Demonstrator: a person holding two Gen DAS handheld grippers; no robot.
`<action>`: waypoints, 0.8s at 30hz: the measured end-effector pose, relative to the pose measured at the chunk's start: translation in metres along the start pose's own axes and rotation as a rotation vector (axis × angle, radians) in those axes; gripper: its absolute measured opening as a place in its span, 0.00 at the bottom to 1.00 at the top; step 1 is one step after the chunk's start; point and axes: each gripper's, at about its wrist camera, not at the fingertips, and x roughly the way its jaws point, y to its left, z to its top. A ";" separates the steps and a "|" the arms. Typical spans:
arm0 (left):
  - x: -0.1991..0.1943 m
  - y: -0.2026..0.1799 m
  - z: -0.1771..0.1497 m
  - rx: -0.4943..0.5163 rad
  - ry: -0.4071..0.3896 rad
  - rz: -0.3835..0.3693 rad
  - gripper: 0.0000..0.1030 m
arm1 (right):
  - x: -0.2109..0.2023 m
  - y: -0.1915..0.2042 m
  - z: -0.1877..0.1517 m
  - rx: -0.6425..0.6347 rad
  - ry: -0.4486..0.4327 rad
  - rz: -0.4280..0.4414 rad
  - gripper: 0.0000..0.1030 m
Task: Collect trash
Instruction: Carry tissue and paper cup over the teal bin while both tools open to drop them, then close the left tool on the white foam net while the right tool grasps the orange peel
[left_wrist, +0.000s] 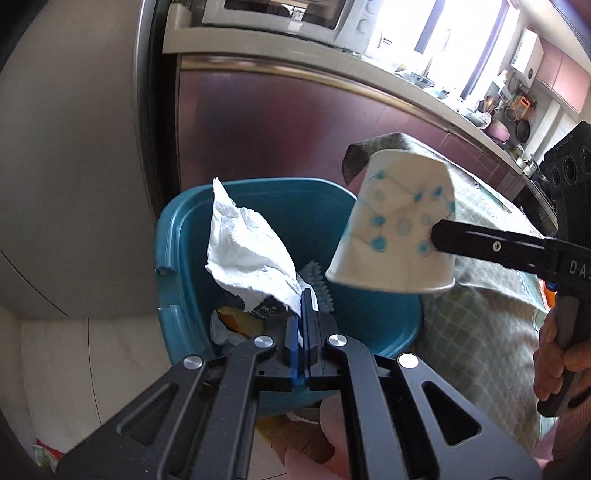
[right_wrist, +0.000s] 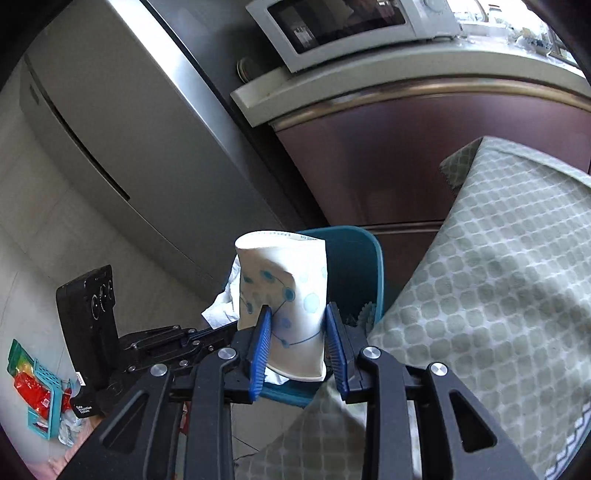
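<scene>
A teal trash bin (left_wrist: 177, 236) stands on the floor with some waste inside. Over its opening, my left gripper (left_wrist: 304, 299) is shut on a crumpled white tissue (left_wrist: 243, 254), which sticks up from the pads. My right gripper (right_wrist: 297, 314) is shut on a white paper cup (right_wrist: 295, 280) with blue dots; the left pad dents its wall. In the left wrist view the cup (left_wrist: 395, 229) hangs mouth-down and tilted over the bin's right rim, one black finger (left_wrist: 480, 245) across it. The bin (right_wrist: 354, 258) and tissue (right_wrist: 225, 306) show behind the cup in the right wrist view.
A table under a green checked cloth (right_wrist: 498, 277) stands right beside the bin. Behind are maroon cabinets (left_wrist: 277, 129), a grey fridge (right_wrist: 129, 129) and a microwave (right_wrist: 351, 26). A small teal basket with red packets (right_wrist: 37, 391) lies on the floor. A hand (left_wrist: 557, 354) holds the right gripper's handle.
</scene>
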 end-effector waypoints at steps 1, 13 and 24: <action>0.004 0.002 0.001 -0.008 0.003 0.012 0.08 | 0.005 -0.001 0.001 0.010 0.010 -0.005 0.30; -0.003 -0.016 0.001 0.005 -0.062 0.042 0.28 | -0.026 -0.009 -0.024 0.000 -0.040 0.031 0.40; -0.045 -0.108 0.003 0.138 -0.175 -0.145 0.35 | -0.138 -0.043 -0.083 0.007 -0.206 -0.047 0.45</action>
